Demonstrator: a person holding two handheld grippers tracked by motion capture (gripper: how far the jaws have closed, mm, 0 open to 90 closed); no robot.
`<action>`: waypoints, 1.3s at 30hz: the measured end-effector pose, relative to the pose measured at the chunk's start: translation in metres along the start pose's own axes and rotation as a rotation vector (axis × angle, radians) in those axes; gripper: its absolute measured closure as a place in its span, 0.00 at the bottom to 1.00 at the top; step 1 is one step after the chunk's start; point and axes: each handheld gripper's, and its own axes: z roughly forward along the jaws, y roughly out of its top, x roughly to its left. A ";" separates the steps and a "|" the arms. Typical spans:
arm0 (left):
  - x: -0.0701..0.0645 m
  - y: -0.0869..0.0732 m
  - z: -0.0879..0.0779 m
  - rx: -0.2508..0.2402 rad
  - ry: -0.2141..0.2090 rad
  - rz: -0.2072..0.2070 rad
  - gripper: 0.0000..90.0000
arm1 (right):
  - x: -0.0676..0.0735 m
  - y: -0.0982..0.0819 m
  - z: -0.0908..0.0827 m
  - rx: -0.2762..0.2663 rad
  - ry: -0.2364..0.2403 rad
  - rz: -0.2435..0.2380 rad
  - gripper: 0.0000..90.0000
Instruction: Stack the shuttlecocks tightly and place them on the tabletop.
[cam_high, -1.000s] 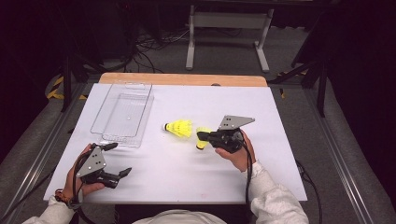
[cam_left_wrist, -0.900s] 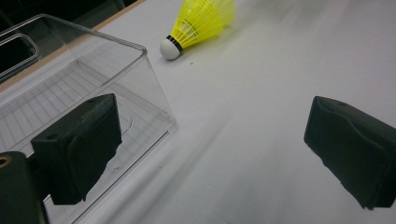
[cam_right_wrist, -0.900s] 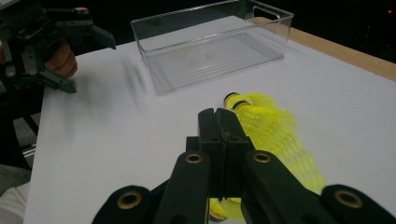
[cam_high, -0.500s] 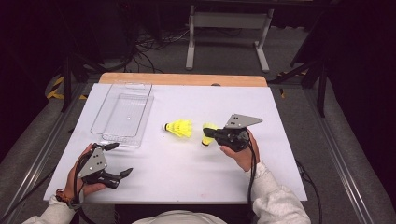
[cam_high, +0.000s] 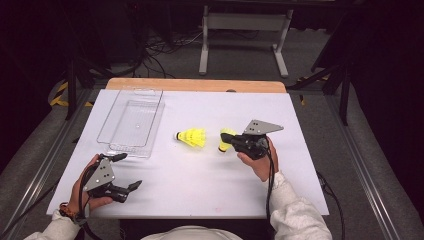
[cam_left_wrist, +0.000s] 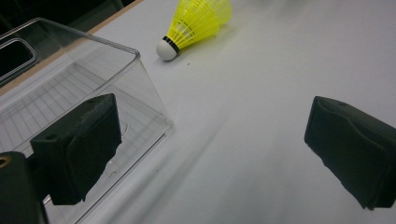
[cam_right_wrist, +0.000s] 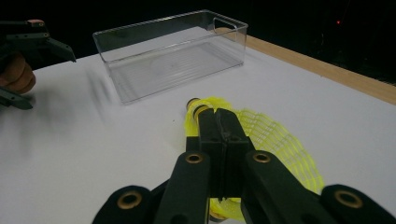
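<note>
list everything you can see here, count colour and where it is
yellow plastic shuttlecock with white cork tip: 1, yellow and white, lying on its side on the sheet just right of the bin
second yellow plastic shuttlecock: 1, yellow, clamped in the right gripper, its mesh skirt squashed
clear rectangular plastic bin: 1, transparent, empty, far left part of the table
white table cover: 1, white, spread over the table
wooden table edge: 1, light brown, along the far side
metal stand: 1, grey, on the floor beyond the table
left gripper: 1, black with grey plate, near left, fingers apart, holding nothing
right gripper: 1, black with grey plate, right of centre, fingers shut on the shuttlecock
person's hands: 2, white sleeves, at the near edge
</note>
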 end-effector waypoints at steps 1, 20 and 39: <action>0.000 0.000 0.000 -0.001 0.000 -0.001 0.05 | -0.001 0.000 0.001 -0.002 -0.005 -0.001 1.00; 0.000 -0.001 0.001 0.006 -0.003 -0.007 0.05 | -0.009 -0.001 0.032 0.014 -0.047 0.013 1.00; 0.000 -0.002 0.001 0.010 -0.004 -0.007 0.05 | -0.016 0.002 0.068 0.015 -0.077 0.036 1.00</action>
